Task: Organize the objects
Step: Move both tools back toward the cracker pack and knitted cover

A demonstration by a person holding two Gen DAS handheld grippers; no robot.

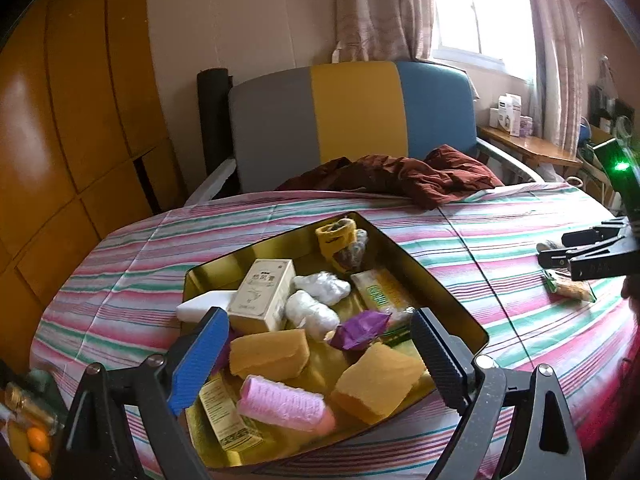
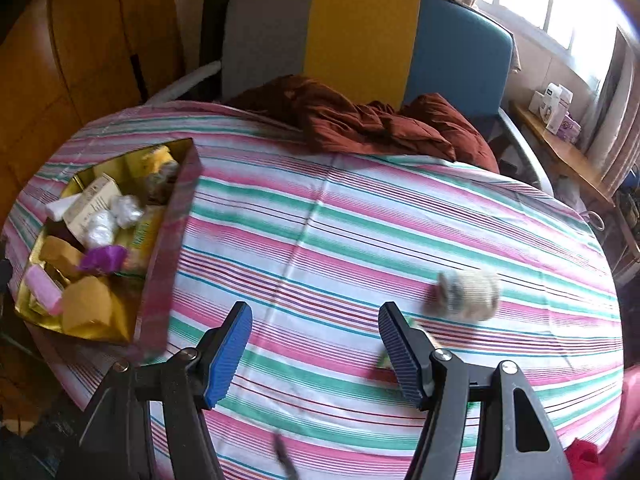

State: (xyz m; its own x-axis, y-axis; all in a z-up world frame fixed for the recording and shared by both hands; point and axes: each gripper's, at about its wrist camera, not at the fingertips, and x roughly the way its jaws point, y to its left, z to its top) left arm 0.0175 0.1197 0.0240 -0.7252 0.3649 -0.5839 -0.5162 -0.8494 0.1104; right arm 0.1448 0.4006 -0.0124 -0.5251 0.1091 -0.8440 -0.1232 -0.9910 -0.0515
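L claw [image 1: 316, 354]: jaws wide apart, nothing between pads, hovering over near end of box.
R claw [image 2: 316, 350]: jaws apart, empty, above bare striped cloth [image 2: 320, 216].
Gold box [image 1: 460, 300]: on cloth, holds sponges, pink roll [image 1: 286, 408], purple wrapper, cartons, white bundles.
Loose items: beige roll [image 2: 468, 294] on cloth just beyond R claw; snack packet [image 1: 572, 289] near it.
Far: brown garment [image 1: 400, 178], striped chair back.

Striped bed [image 2: 360, 220], bright window [image 1: 480, 12]

A home bedroom: striped bed sheet [image 2: 360, 220], padded headboard [image 1: 352, 112], curtains [image 1: 384, 4] (window w/ daylight), wood wardrobe [image 1: 60, 120].
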